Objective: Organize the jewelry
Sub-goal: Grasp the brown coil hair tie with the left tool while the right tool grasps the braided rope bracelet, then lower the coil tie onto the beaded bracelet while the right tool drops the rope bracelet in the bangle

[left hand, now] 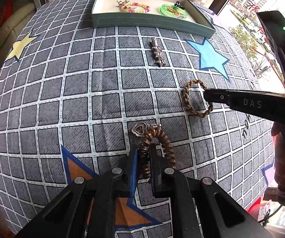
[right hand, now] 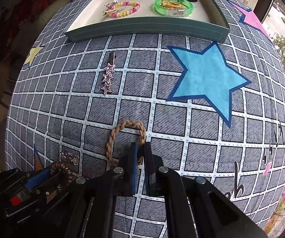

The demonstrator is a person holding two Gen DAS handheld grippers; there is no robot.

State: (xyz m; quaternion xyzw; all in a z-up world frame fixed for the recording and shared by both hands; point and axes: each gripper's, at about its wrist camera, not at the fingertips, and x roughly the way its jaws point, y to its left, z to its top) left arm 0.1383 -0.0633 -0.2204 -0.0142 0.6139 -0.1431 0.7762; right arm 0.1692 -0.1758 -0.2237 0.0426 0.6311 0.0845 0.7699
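The left gripper (left hand: 144, 150) has its jaws clamped on a brown spiral coil hair tie (left hand: 158, 144). The right gripper (right hand: 140, 148) has its jaws clamped on a tan braided cord bracelet (right hand: 110, 140), at 6 o'clock from the silver star-shaped hair clip (right hand: 108, 77).

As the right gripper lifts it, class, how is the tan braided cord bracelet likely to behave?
The tan braided cord bracelet will probably sag: it is soft braid, pinched at one edge by the right gripper. It looks light, being thin and hollow. It is unlikely to slip, since the braid is textured.
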